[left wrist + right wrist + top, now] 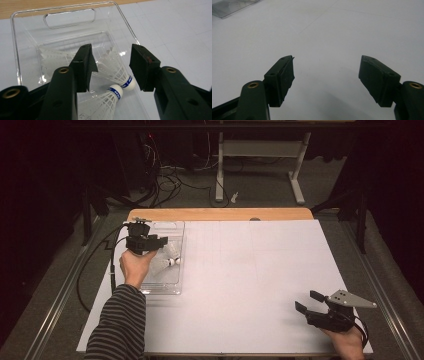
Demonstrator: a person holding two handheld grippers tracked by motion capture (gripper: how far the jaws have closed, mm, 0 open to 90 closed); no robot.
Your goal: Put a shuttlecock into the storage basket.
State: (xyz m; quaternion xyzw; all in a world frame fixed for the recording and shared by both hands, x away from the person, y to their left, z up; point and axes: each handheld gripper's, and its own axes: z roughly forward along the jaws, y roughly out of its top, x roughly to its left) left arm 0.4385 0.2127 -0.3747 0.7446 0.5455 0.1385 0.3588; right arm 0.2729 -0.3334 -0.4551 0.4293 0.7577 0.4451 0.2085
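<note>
Hovering over the clear bin (161,279) near the desk's (240,285) far-left corner, the left hand-held gripper (164,240) has its jaws spread and nothing between them. In the left gripper view that hand-held gripper (111,67) looks straight down into the bin (25,47), and you can see two shuttlecocks (113,93) lying on the bottom with their white cork tips nearly touching, each with a blue band. More feathery white ones sit further back in the bin, but they blur together so I can't count them. From the high view the shuttlecocks (169,262) show up as pale blobs just right of the hand (134,265), which comes in on a striped sleeve (117,325).

The right hand-held gripper (306,301) is way over by the near-right corner of the desk, low over the white surface, jaws also released and wide apart, holding nothing. The right gripper view shows this hand-held gripper (325,75) over bare white desk (332,32), with a sliver of the bin (229,7) at the top left.

Beyond the far edge there's a grey floor with tangled cables (170,182) and a white frame leg (219,170).
</note>
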